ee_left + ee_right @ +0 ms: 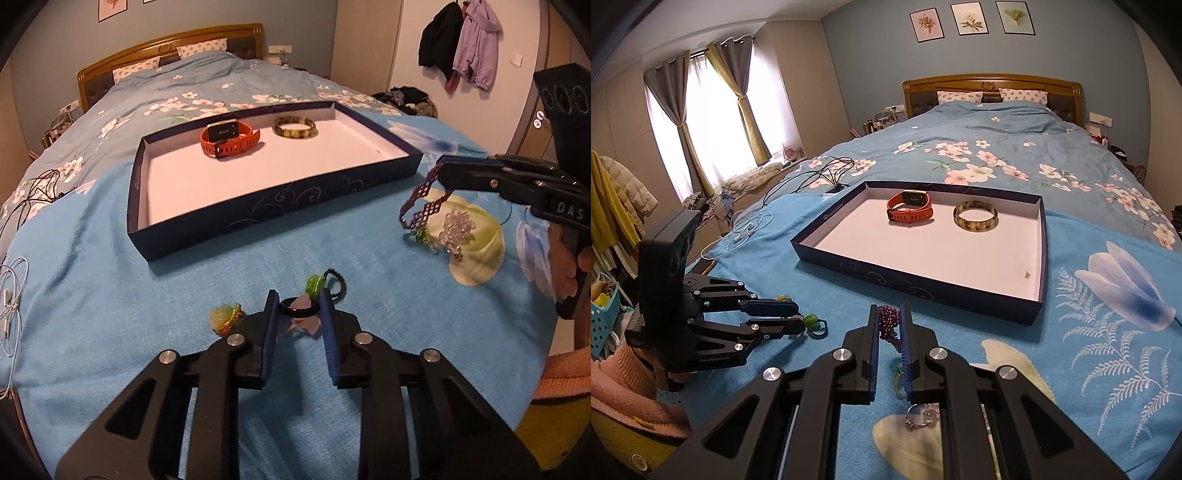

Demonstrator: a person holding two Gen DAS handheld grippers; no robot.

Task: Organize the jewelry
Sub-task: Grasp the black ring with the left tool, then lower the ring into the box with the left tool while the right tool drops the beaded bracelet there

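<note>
In the left wrist view my left gripper (299,301) sits low on the blue bedspread, its pads closed against a black ring (299,308) that lies over a pink piece. A green bead on a black cord (314,283) lies just beyond the ring, and a yellow-green pendant with an orange cord (225,315) lies to its left. My right gripper (889,309) is shut on a purple beaded bracelet (888,322), which hangs from it (421,201) above the bed. The dark blue tray (280,206) holds an orange watch (229,139) and a mottled bangle (294,128).
A clear crystal flower charm (456,229) and a small green bead (421,235) lie under the hanging bracelet. White and black cables (750,225) trail at the bed's left side. A person's pink sleeve (624,373) is behind the left gripper (802,316).
</note>
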